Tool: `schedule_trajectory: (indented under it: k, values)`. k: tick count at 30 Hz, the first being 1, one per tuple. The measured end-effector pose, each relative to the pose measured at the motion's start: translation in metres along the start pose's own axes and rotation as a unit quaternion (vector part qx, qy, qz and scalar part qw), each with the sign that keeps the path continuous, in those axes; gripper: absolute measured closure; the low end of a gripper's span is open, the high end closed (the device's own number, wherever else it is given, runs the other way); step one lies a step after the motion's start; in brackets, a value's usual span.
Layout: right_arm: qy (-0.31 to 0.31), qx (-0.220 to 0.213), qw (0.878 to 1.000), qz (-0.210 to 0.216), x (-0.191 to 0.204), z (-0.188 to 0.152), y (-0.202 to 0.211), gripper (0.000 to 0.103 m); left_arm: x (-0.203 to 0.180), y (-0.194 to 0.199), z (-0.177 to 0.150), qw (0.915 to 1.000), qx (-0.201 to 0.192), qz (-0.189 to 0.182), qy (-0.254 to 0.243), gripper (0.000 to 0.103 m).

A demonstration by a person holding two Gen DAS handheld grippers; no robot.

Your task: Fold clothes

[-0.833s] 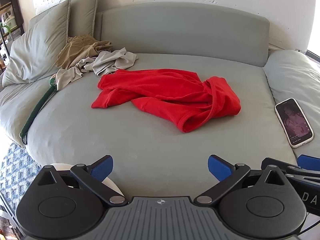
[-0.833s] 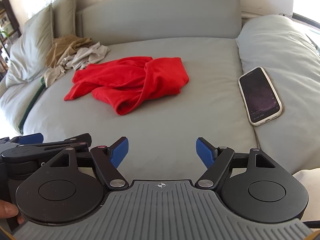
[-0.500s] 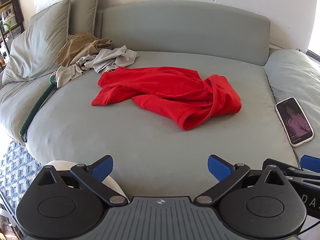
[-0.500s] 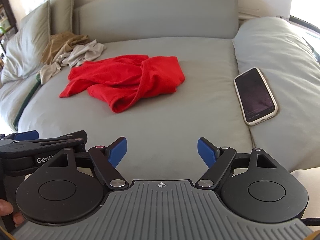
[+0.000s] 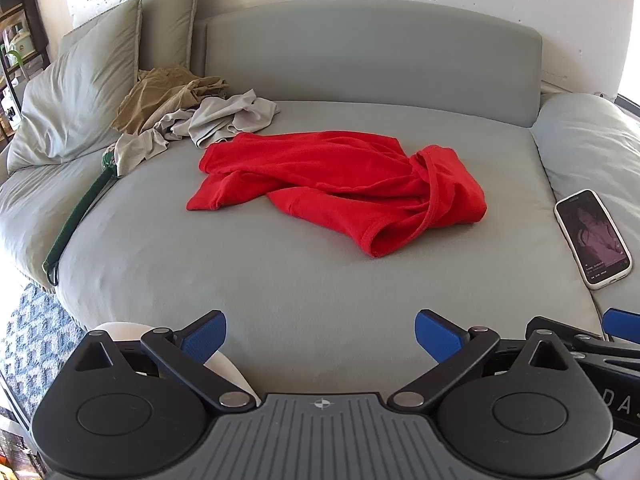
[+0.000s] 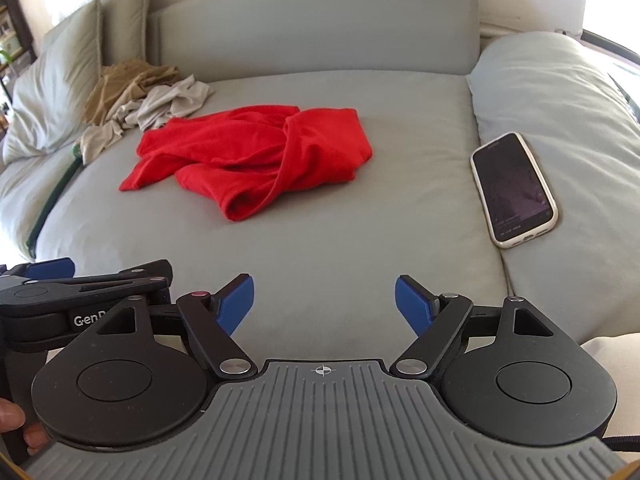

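Observation:
A crumpled red garment (image 5: 340,184) lies in the middle of the grey sofa seat (image 5: 280,280); it also shows in the right wrist view (image 6: 252,160). My left gripper (image 5: 320,338) is open and empty, held above the seat's front edge, well short of the garment. My right gripper (image 6: 324,304) is open and empty too, beside the left one, whose body (image 6: 80,296) shows at the left of the right wrist view.
A heap of tan and beige clothes (image 5: 180,116) lies at the back left by grey pillows (image 5: 80,92). A phone (image 5: 594,236) lies on the right cushion, also in the right wrist view (image 6: 514,188). A green strap (image 5: 76,216) runs along the seat's left edge.
Both grippers have drifted slightly; the right wrist view has shifted so the garment and phone sit further left. Both grippers stay open. Nothing on the sofa has moved.

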State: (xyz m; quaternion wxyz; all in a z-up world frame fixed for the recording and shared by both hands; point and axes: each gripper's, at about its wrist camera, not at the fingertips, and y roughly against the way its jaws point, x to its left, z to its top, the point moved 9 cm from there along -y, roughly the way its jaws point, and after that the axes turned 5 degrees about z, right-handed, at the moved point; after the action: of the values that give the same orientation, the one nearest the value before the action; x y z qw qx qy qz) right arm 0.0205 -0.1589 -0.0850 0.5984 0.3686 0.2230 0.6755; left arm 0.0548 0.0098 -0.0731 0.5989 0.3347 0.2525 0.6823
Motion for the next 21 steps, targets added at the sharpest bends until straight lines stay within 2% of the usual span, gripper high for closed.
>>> schedule_trajectory:
  k: [21]
  values:
    - [0.001, 0.003, 1.0, -0.019, 0.018, 0.002, 0.012, 0.021, 0.001, -0.002, 0.001, 1.0, 0.003, 0.002, 0.001, 0.002]
